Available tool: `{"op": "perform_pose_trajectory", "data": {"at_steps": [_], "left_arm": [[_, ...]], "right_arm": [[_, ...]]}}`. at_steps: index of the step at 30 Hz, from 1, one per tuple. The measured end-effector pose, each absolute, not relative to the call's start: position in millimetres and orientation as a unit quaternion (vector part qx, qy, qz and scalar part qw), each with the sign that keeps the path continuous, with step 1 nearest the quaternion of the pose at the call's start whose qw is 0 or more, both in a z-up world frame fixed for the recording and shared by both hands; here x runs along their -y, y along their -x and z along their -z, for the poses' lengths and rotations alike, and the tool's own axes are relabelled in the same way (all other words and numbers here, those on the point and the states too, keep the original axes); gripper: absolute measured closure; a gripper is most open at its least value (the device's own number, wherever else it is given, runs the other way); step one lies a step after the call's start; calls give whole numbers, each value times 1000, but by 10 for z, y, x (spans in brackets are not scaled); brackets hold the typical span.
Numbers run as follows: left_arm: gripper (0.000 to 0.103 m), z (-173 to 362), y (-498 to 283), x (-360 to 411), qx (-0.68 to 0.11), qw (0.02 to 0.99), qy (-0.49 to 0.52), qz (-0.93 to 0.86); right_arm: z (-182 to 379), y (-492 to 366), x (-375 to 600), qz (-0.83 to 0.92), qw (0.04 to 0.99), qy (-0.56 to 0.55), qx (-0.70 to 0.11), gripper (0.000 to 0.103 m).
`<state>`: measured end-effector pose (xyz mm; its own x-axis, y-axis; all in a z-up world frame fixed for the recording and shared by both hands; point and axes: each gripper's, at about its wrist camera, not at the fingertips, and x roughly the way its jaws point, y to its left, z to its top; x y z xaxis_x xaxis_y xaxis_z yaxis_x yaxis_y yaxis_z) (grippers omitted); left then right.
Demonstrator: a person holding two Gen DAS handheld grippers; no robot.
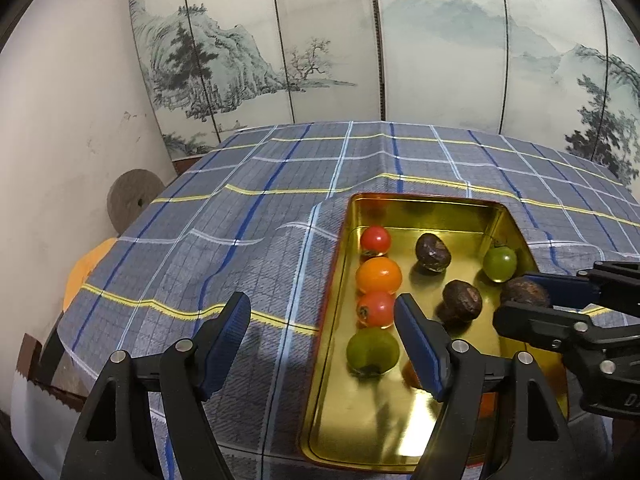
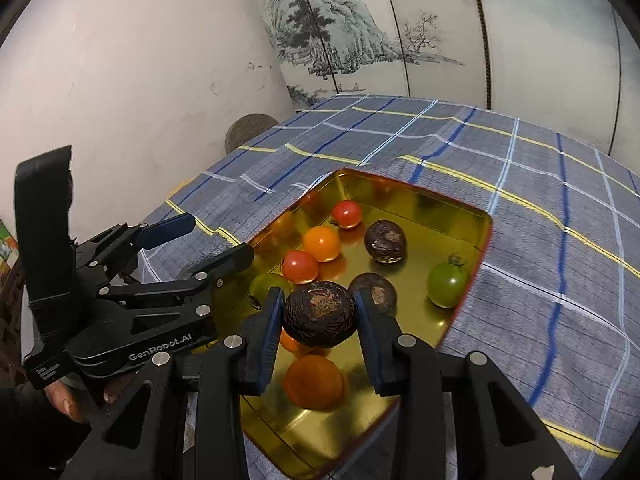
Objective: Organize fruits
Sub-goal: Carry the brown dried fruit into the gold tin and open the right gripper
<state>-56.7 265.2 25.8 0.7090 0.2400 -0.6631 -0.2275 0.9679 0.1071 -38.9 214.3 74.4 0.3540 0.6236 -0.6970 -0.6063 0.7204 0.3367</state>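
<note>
Dark wrinkled round fruit (image 2: pixel 320 314) clenched between right gripper (image 2: pixel 318 320) fingers, above shallow glossy gold metal tray (image 2: pixel 472 216). Two like fruits at 12–1 o'clock. Risk: hard rounded skin slips, drops among smooth cherry tomatoes. Left gripper (image 1: pixel 322 320) released, straddling tray's rim over checked desk cloth (image 1: pixel 240 220).

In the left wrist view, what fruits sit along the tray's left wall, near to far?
Green tomato → red tomato → orange tomato → red tomato at the far end.

Left gripper (image 1: pixel 322 314) gapes empty; right gripper (image 2: pixel 318 314) is clamped tight.
</note>
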Motion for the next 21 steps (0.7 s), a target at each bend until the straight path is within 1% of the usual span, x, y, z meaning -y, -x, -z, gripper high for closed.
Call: {"op": "perform_pose_trajectory", "data": {"at_steps": [12,21], "left_arm": [[28,-188,528,-2819,-375,916,12,-142],[28,-162,530,-2896,-376,913,27,-155]], "right_arm": [[-564,190,-2285,-369,814,-18,-449,68],[-614,55,-2340,-363,822,-26,-438,67]]}}
